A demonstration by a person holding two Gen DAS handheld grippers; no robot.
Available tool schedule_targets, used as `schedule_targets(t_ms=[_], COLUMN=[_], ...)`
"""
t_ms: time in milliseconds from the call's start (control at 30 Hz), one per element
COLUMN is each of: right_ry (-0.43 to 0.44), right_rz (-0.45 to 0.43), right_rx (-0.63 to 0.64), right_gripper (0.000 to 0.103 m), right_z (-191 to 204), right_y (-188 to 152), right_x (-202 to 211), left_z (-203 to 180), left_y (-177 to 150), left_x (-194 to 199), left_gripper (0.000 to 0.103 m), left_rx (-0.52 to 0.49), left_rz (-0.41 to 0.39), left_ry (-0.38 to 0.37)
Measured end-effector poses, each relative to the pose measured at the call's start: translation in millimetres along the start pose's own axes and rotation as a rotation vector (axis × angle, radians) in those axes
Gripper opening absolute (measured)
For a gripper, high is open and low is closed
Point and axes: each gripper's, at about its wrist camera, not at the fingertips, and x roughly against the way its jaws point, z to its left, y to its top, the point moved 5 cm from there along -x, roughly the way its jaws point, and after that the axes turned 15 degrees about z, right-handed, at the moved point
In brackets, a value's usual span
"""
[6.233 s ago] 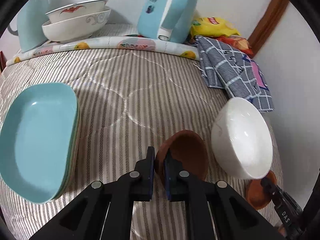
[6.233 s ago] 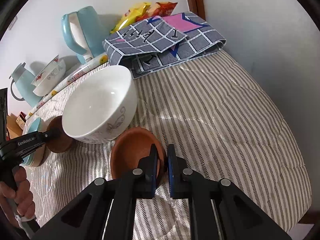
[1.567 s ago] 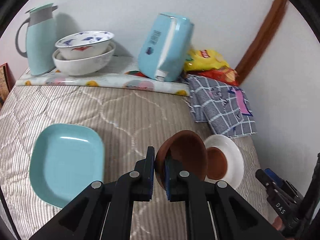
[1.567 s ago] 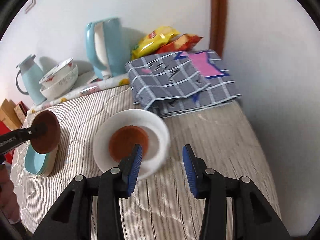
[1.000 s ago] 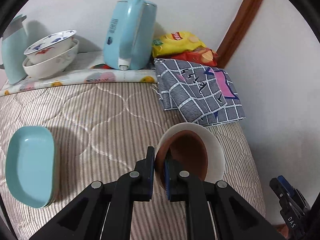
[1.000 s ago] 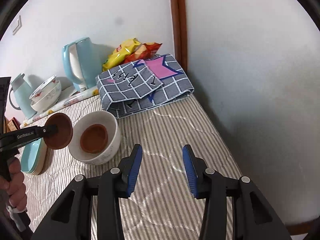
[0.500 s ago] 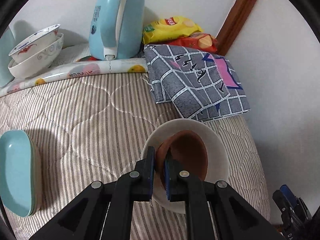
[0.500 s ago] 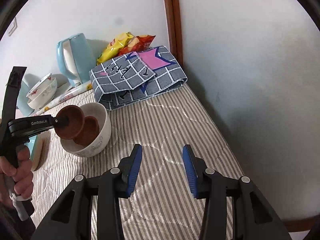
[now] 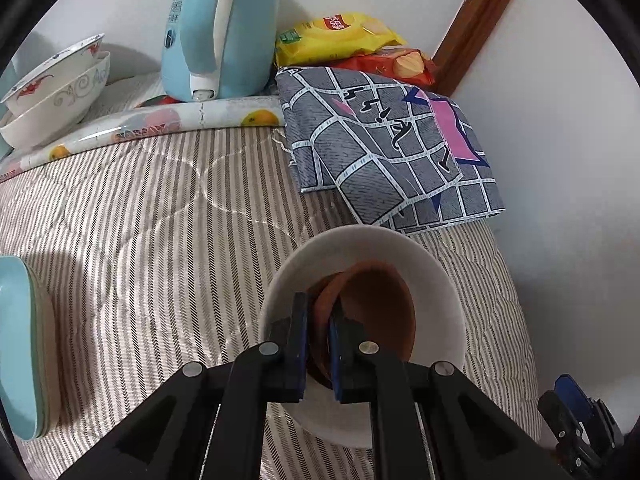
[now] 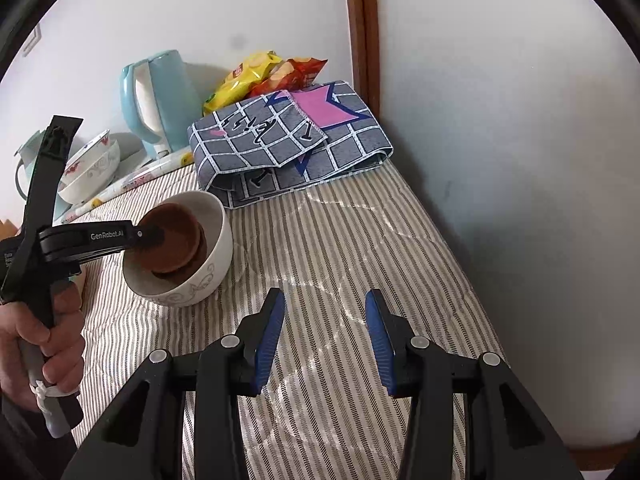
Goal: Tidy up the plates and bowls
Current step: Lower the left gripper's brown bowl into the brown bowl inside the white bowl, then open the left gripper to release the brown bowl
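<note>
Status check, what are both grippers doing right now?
Left gripper shut on brown bowl, lowering it into white bowl. Right gripper open, empty, over the striped cover. Nothing in the way.

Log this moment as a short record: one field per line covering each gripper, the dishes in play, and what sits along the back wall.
left gripper: shut on brown dish, held tilted inside the white bowl
right gripper: open, holding nothing, above the striped cover
white bowl contents: a second brown dish underneath the held one
blue plates: stacked at far left
back wall: blue kettle, patterned bowls, snack bags, checked cloth
</note>
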Motion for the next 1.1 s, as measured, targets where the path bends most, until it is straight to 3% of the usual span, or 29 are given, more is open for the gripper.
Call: schedule_targets(t_ms=[467,833,967,1100], right_ry=[-0.012,-0.015,-0.010,-0.010], right_rz=[0.014,0.005,0.002,0.005], right_rx=[0.008,0.025,0.026,0.027], right_gripper=[0.042,0.042,0.042,0.042], right_z=[4.1,13.2,15.1,16.2], right_y=[-0.4,-0.2,-0.1,-0.7], right_x=[1.2,9.6,12.2,12.2], left_z=[-1.9,-5.9,-8.1,-10.6], left_y=[-0.7,-4.6,-6.9,-9.3], left_x=[-1.4,0.0,0.9,4.8], left_gripper=[0.011,0.017,0.028,0.029], left_rx=[0.000,-0.039,-0.062,-0.072], left_rz=[-0.002,0.026,0.033,0.020], left_ry=[-0.059,-0.024,-0.008,0.005])
